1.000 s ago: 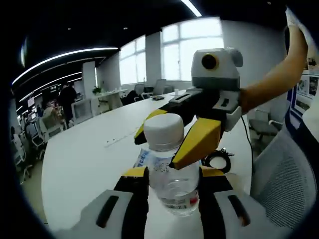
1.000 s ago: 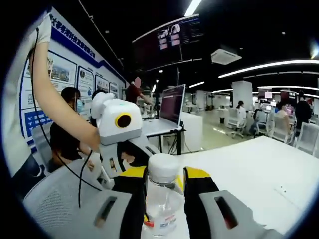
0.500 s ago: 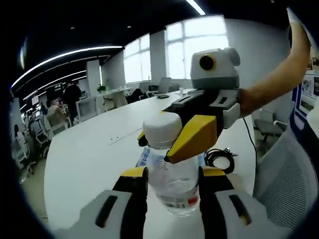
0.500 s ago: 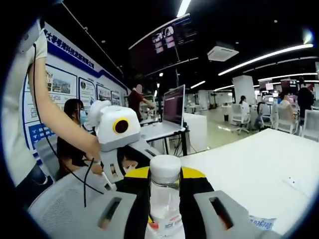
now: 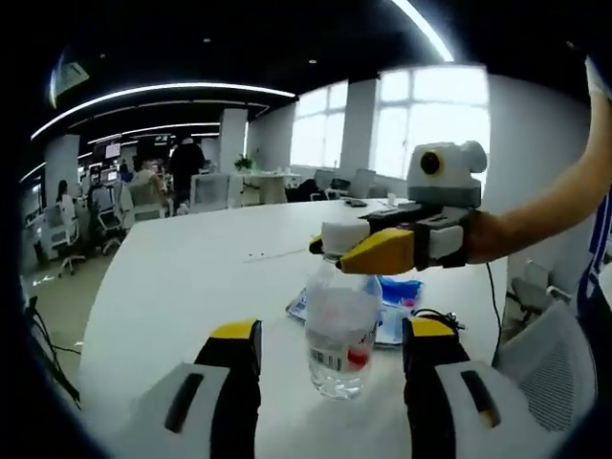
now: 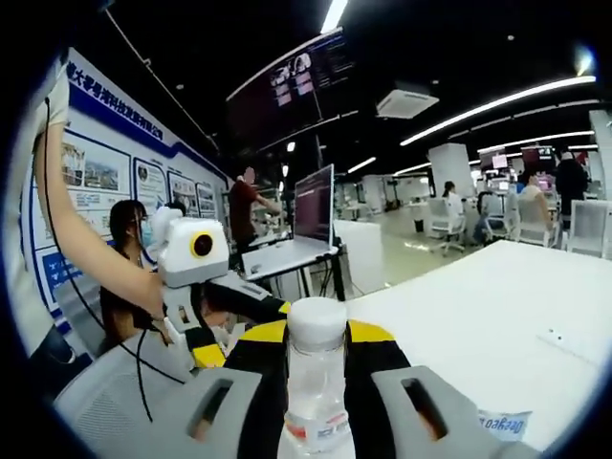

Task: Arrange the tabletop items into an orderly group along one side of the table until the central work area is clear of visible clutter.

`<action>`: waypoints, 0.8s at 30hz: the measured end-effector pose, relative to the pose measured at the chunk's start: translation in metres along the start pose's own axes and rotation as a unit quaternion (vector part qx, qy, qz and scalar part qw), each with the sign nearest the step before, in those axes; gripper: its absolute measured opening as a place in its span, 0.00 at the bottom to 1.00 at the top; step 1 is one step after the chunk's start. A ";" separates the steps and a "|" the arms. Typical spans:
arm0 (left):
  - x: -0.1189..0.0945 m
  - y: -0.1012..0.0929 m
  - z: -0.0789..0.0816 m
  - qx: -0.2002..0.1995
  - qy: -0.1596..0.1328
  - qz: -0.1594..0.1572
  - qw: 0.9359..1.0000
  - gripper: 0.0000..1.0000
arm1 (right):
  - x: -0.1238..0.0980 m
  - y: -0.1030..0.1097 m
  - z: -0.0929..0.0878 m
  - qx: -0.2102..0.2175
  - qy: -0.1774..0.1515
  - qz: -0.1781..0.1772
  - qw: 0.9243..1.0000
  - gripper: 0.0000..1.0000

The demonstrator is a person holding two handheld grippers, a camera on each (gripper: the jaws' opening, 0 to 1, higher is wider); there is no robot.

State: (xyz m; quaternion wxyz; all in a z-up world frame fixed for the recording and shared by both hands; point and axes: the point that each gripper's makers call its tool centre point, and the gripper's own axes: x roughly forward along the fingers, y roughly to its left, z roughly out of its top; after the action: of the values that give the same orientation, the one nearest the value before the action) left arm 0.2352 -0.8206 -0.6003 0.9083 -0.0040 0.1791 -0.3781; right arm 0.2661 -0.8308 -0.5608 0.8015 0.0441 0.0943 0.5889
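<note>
Gripping the clear water bottle (image 5: 339,330) by its white cap, the right gripper (image 6: 316,359) has its fingers closed on the neck, while the left gripper (image 5: 330,359) stands with fingers spread wide on either side of the bottle, touching nothing. The bottle looks upright just above or on the bench (image 5: 182,287) near its edge. Carrying it should go best kept vertical and set down gently at the side. Blue packets (image 5: 392,306) and a black cable (image 5: 435,320) lie just behind; a chair (image 5: 535,359) crowds that edge.

bottle (image 5: 340,330) | clear plastic (white cap) | upright | on table (image 5: 182,296)
</note>
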 end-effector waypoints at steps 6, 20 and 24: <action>-0.016 -0.008 -0.010 -0.012 0.005 0.010 1.000 0.77 | 0.006 -0.010 0.000 0.002 -0.001 -0.016 1.000 0.17; -0.046 -0.002 -0.015 -0.036 -0.003 0.058 0.998 0.75 | 0.023 -0.047 -0.005 -0.015 0.008 -0.090 0.996 0.17; -0.049 -0.002 -0.022 -0.036 0.011 0.062 0.997 0.74 | 0.028 -0.056 -0.009 -0.011 0.013 -0.097 0.995 0.17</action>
State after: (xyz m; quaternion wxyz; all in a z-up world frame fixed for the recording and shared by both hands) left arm 0.1946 -0.7852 -0.6049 0.9273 -0.0214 0.2022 -0.3141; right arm 0.3249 -0.8213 -0.5824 0.8540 0.0187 0.1018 0.5098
